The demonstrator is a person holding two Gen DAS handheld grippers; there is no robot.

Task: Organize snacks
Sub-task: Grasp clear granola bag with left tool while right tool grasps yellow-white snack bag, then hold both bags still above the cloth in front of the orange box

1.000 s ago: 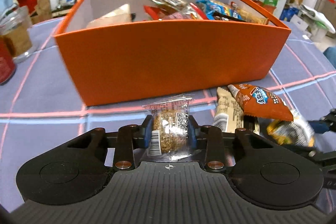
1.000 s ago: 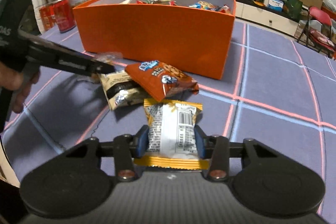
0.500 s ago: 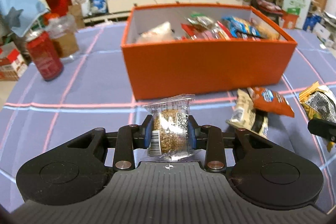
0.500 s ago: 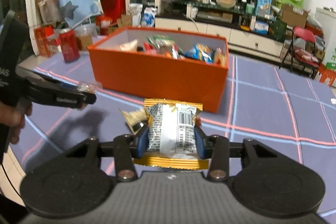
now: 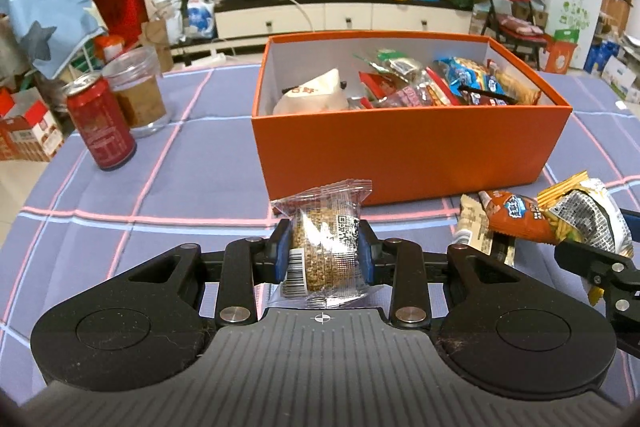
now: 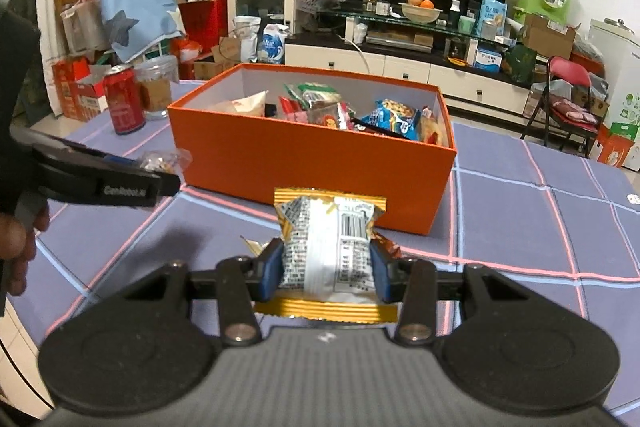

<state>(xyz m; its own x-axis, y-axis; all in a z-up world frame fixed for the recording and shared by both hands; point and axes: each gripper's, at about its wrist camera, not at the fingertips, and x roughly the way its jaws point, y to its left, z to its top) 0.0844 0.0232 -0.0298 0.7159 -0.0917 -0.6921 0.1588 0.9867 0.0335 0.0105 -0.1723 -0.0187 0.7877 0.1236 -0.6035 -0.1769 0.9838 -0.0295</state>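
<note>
My left gripper [image 5: 323, 251] is shut on a clear-wrapped brown grain bar [image 5: 325, 239], held above the purple checked tablecloth in front of the orange box [image 5: 408, 147]. My right gripper [image 6: 326, 267] is shut on a yellow-edged silver snack pack [image 6: 328, 239]; in the left wrist view that pack [image 5: 588, 219] shows at the right edge. The orange box [image 6: 312, 163] holds several snack packets. On the cloth by the box's near right corner lie a brown packet [image 5: 516, 215] and a beige packet [image 5: 474, 227]. The left gripper [image 6: 160, 171] with its bar shows at left in the right wrist view.
A red can [image 5: 100, 123] and a clear jar [image 5: 138, 91] stand on the table's left side. A person's hand [image 6: 16, 243] grips the left tool. Behind the table are a TV stand, shelves, a red chair [image 6: 568, 99] and clutter.
Both grippers have risen and drawn back from the box with their snacks, so the box's inside now shows from above. The yellow pack left the cloth; the grips are unchanged.
</note>
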